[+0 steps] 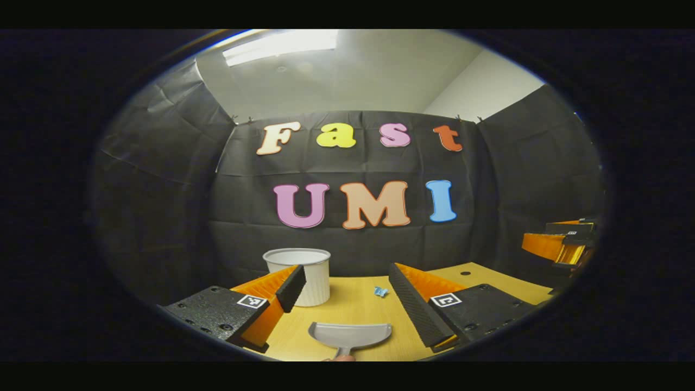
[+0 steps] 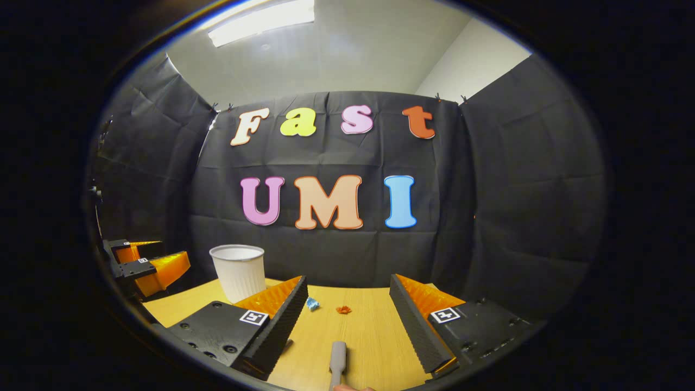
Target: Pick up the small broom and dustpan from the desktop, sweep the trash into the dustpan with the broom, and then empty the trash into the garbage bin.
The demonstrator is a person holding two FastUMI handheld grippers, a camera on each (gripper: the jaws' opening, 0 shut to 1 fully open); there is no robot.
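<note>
A grey dustpan [image 1: 350,334] lies on the wooden desktop [image 1: 355,304], low between the fingers of my left gripper [image 1: 345,271], which is open and holds nothing. A blue scrap [image 1: 381,291] lies just beyond the pan. In the right gripper view, a grey handle [image 2: 337,357], seemingly the broom's, lies on the desktop [image 2: 369,331]. It points away between the fingers of my right gripper [image 2: 348,287], which is open and apart from it. The broom's head is out of sight. A blue scrap [image 2: 312,303] and a red scrap [image 2: 343,310] lie farther ahead.
A white ribbed garbage bin [image 1: 301,274] stands at the back left of the desktop, and it is the same bin [image 2: 239,270] in the right gripper view. The other gripper [image 1: 564,244] hovers off to the right; the left one [image 2: 141,263] shows at the far left. Black cloth walls close the booth.
</note>
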